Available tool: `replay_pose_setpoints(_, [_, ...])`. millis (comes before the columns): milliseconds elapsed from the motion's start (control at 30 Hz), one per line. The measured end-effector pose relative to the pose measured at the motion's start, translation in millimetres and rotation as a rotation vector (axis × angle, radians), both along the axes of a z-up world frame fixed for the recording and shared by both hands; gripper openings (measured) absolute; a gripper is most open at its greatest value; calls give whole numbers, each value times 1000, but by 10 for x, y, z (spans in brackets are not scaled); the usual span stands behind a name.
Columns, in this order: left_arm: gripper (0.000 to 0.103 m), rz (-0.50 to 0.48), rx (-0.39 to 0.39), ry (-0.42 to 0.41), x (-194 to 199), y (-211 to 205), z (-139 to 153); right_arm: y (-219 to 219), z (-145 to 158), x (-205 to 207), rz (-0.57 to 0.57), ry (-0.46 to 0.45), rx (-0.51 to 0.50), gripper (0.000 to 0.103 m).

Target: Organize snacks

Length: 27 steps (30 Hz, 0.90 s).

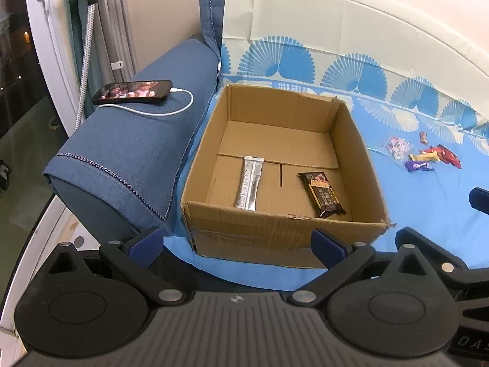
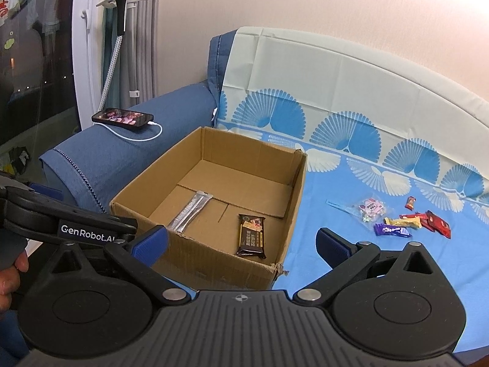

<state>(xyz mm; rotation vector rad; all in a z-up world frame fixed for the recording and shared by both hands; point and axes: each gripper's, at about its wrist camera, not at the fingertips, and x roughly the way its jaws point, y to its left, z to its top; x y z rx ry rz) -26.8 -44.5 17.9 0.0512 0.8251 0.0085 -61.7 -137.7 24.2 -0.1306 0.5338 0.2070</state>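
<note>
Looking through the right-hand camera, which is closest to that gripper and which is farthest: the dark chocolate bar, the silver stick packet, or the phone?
From the right gripper, in the right wrist view:
1. Dark chocolate bar, inside the cardboard box, near its front right corner.
2. Silver stick packet, also in the box, further back and left.
3. Phone, beyond the box on the blue sofa arm, plugged into a white cable.

- An open brown cardboard box (image 1: 284, 232) is set on the blue cloth, its flaps folded down inside and its near corner torn.
- A long silver sachet (image 1: 249, 183) is laid flat on the box floor, left of centre.
- A dark brown snack bar (image 1: 322, 194) is laid flat near the box's right wall, apart from the sachet.
- A small cluster of loose snacks (image 2: 403, 218) is spread on the cloth, well right of the box: a clear bag of pink sweets (image 2: 371, 209), a purple wrapper (image 2: 391, 231), a yellow one and red ones.
</note>
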Motion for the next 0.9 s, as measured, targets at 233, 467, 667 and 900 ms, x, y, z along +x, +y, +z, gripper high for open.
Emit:
replay_pose_setpoints(233, [103, 0, 5, 9, 13, -14, -25, -4, -34, 22, 1, 10, 4, 103])
replay_pose_setpoints(467, [103, -4, 10, 24, 38, -30, -52, -11, -61, 40, 2, 19, 11, 103])
replay_pose_setpoints(667, [103, -3, 15, 31, 45, -39, -65, -19, -80, 53, 3, 27, 16, 103])
replay_pose_setpoints(900, [103, -6, 23, 45, 63, -57, -100, -33, -106, 86, 0, 42, 27, 103])
